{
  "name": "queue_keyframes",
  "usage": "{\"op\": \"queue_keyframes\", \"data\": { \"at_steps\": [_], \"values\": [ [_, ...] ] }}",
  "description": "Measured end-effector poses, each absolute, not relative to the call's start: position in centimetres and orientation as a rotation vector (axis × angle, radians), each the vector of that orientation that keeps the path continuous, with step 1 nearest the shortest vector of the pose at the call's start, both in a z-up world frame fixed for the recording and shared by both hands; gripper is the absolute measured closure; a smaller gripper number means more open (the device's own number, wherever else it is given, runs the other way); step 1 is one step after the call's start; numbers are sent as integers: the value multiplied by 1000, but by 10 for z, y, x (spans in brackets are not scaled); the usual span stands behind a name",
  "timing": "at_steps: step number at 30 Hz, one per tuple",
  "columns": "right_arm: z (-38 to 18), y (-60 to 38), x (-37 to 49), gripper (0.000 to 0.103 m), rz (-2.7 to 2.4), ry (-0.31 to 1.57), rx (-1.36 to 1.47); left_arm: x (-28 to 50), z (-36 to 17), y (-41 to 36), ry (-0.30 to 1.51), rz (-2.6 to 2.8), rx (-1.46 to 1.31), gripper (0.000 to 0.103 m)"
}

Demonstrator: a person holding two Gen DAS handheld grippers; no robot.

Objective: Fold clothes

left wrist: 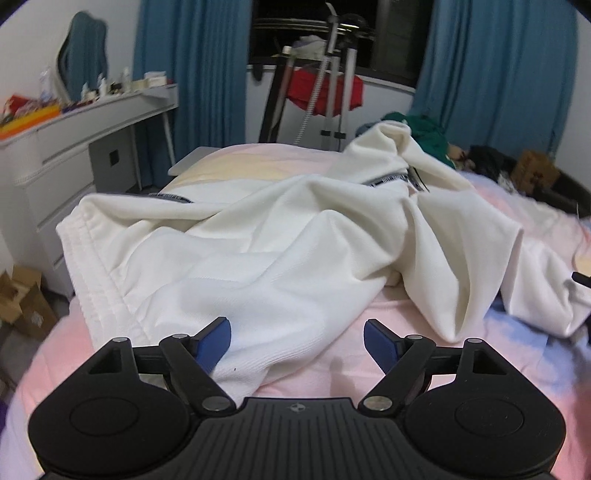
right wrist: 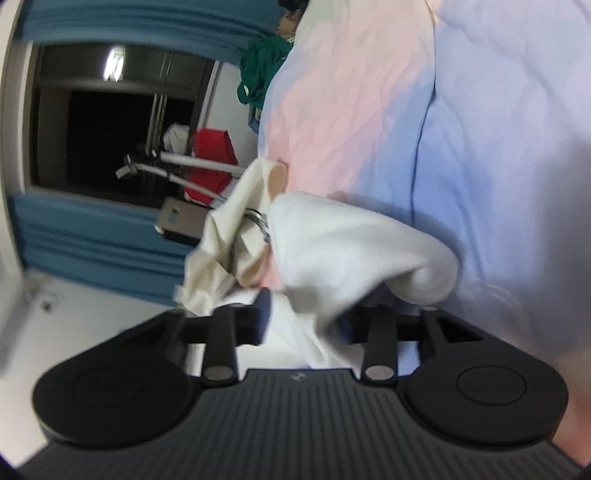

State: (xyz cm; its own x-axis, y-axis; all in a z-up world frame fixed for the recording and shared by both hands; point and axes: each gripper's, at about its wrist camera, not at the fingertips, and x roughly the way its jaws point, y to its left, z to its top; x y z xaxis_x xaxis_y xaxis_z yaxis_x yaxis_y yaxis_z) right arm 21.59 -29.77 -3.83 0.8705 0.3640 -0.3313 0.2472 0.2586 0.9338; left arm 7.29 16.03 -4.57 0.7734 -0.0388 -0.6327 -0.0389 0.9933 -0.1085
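Trousers (left wrist: 280, 236) in white, crumpled on a bed (left wrist: 314, 373) with a pink and blue cover.

Elastic waistband lies at the left, dark printed tape runs along the fabric, and deep folds rise toward the far side. Left tongs (left wrist: 297, 343) stand wide apart, blue pads either side of the near cloth edge, gripping nothing. Right tongs (right wrist: 304, 319), seen in a blurred, tilted view, have white cloth bunched between them; whether they pinch it I cannot tell.

A home bedroom: bed (left wrist: 369, 373) under pastel bedding, blue curtains (left wrist: 192, 74) at a dark window (left wrist: 306, 22), white cluttered dresser (left wrist: 74, 147), cardboard boxes (left wrist: 22, 299) on floor.
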Motion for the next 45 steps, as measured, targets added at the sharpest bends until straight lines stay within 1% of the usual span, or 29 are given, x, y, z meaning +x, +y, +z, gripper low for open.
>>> {"op": "queue_keyframes", "data": {
  "at_steps": [1,2,7,9,10,11,12,13,14,16,20,24,25,27,30,33,34,37,41,45],
  "values": [
    [-41,-300,219,52,82,545,1355,74,-46,161,687,9,-135,22],
    [-44,-302,222,52,80,540,1382,74,-46,162,686,18,-148,22],
    [-61,-311,239,52,17,515,1484,74,-46,167,674,57,-190,22],
    [-64,-311,252,55,-38,546,1401,74,-46,169,669,72,-207,22],
    [-63,-311,256,60,-57,547,1368,74,-46,170,667,80,-216,22],
    [-63,-311,260,69,-75,547,1335,74,-46,171,664,87,-224,22],
    [-61,-312,261,75,-86,538,1313,74,-46,172,662,95,-232,22],
    [-58,-314,262,87,-96,529,1291,74,-46,173,659,103,-241,22],
    [-55,-315,262,93,-107,519,1270,74,-46,174,656,110,-249,22],
    [-46,-319,260,97,-131,484,1238,75,-46,178,652,122,-267,22],
    [-18,-329,247,97,-115,318,1209,76,-46,185,651,138,-314,22],
    [38,-323,221,97,-95,96,938,74,-45,191,643,135,-371,22],
    [51,-318,214,97,-112,67,851,74,-45,192,643,137,-384,22],
    [62,-317,204,97,-137,68,760,75,-45,196,642,136,-411,22],
    [46,-337,206,97,-193,268,853,75,-45,200,641,133,-450,22],
    [-5,-372,215,97,-330,609,1057,75,-46,205,643,121,-482,22],
    [-20,-380,215,97,-365,677,1111,74,-46,206,642,117,-492,22],
    [-37,-393,213,97,-373,715,1200,72,-46,212,636,110,-534,22],
    [-29,-401,220,96,-341,745,1173,67,-45,219,625,98,-593,22],
    [-34,-409,209,95,-319,750,1208,59,-40,230,615,84,-693,22]
  ]
}}
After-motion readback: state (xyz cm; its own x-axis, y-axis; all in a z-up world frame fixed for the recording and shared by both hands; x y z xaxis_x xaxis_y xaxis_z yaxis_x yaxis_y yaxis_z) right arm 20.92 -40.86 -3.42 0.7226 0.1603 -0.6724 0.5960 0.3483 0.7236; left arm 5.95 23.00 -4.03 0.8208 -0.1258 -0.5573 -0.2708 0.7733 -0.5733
